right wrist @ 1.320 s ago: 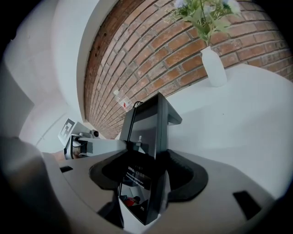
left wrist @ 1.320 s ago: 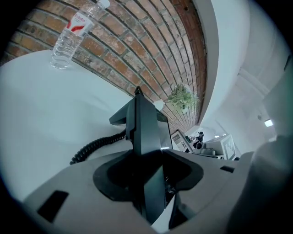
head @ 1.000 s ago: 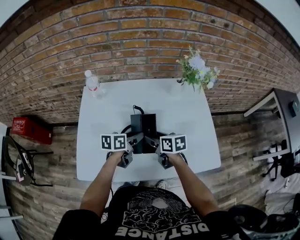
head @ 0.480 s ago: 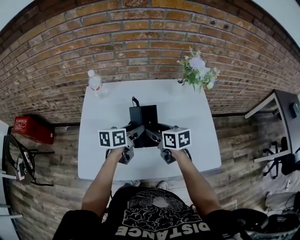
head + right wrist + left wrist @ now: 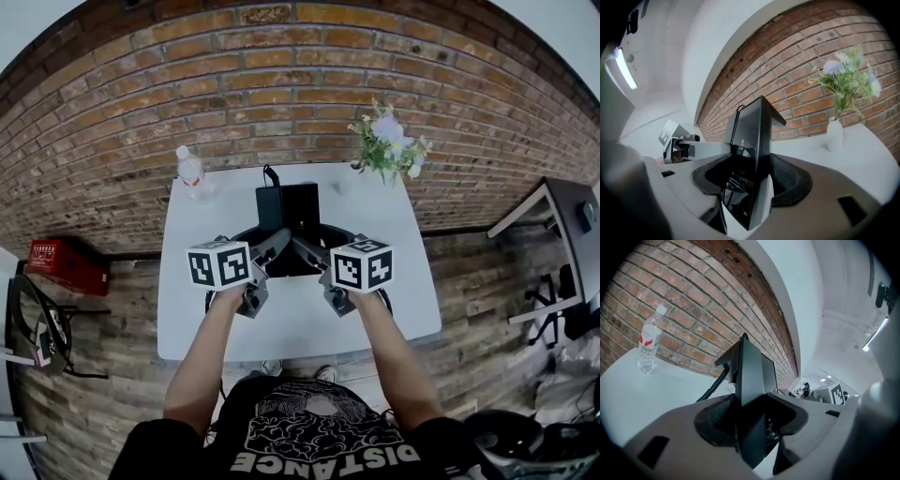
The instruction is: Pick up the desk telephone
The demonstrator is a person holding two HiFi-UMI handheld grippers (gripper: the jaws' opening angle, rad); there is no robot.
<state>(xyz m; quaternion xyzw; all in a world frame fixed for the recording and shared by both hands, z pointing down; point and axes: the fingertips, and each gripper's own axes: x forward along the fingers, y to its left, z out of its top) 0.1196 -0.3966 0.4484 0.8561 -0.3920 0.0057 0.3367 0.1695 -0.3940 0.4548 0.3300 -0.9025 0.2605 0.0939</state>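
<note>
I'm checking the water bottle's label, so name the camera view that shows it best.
The left gripper view: the water bottle stands upright, white cap and red label plain. The head view shows it small, at the table's far left corner. The right gripper view misses it.

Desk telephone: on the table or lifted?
Lifted. Left gripper and right gripper clamp the desk telephone; table shows beneath its lower edge.

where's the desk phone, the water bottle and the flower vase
desk telephone [image 5: 289,208]: head view, on its black body.
water bottle [image 5: 648,337]: left gripper view, on its red label.
flower vase [image 5: 834,135]: right gripper view, on its white body.
</note>
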